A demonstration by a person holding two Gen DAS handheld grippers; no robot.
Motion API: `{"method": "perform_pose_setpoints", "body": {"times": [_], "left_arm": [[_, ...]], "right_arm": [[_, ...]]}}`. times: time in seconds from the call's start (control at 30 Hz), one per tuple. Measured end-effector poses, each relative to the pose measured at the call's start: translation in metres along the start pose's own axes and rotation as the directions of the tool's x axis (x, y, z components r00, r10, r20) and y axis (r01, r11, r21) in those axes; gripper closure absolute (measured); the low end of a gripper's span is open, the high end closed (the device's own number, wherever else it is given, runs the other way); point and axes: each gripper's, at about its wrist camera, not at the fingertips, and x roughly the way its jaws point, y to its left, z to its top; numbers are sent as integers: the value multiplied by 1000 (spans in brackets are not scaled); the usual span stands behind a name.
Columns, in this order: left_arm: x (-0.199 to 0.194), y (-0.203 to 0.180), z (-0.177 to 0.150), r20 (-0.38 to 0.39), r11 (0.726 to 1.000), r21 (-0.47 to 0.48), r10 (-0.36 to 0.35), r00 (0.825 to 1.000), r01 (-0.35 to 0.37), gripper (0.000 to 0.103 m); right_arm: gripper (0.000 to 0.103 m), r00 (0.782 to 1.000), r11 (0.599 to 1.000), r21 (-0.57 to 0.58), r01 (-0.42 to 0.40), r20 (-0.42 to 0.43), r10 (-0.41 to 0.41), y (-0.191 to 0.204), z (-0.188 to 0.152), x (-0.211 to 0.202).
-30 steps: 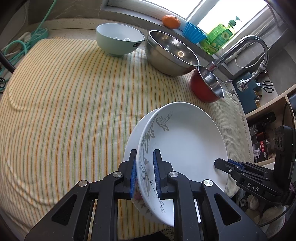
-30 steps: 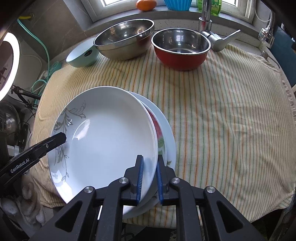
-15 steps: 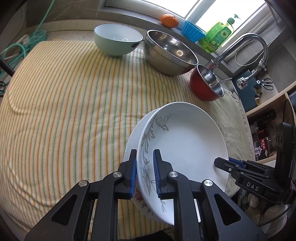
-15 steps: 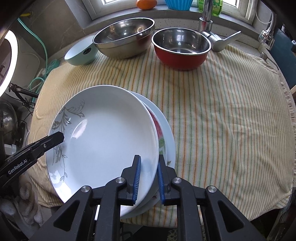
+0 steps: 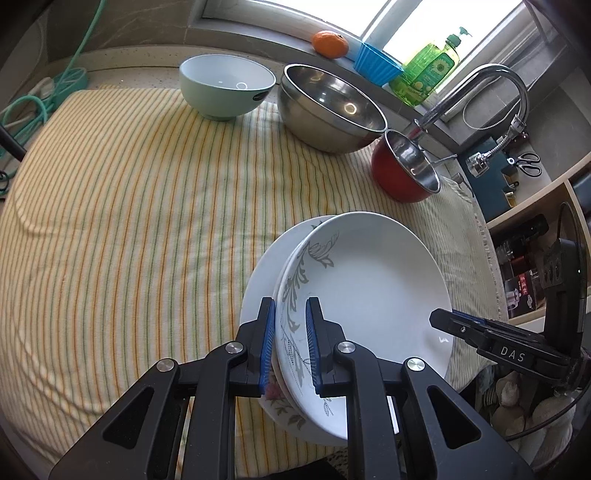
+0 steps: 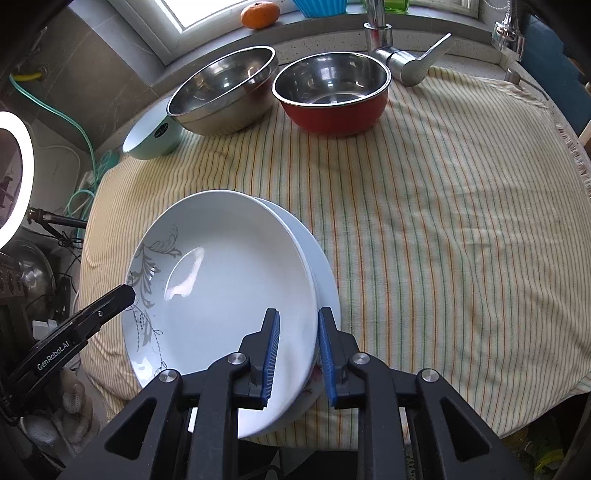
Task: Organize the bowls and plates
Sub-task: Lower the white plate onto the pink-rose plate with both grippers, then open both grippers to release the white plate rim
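Behind the stacked plates (image 6: 221, 273), three bowls (image 6: 225, 92) stand far; left gripper (image 5: 290, 347) pinches the rim, right gripper (image 6: 297, 354) has just loosened; lower plate mostly hidden.

The lower plate (image 6: 325, 280) lies mostly hidden beneath the white leaf-patterned plate (image 6: 221, 280); only its rim and a scrap of floral print show. In the right wrist view the mint bowl (image 6: 151, 140) sits partly behind the steel bowl (image 6: 225, 92), and the picture's top edge cuts off the faucet (image 6: 376, 22).
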Motion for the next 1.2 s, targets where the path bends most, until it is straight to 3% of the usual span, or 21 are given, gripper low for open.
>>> {"method": "perform_pose_setpoints", "body": {"times": [0.2,0.27,0.87,1.2], "left_arm": [[0,0,0,1,1000,-2,5,1000,-5,89],[-1,1,0,1,1000,-4,4,1000,-4,89],[-5,4,0,2,1000,-15,9,1000,-9,89],[-26,3,11,61,999,-16,31,998,-30,89]], "right_arm": [[81,993,987,-106,119,26,-117,25,-5,4],[75,995,989,-107,103,18,-101,26,-5,5],[75,997,992,-108,71,8,-71,27,-4,6],[75,998,995,-90,42,57,-37,15,0,-12]]}}
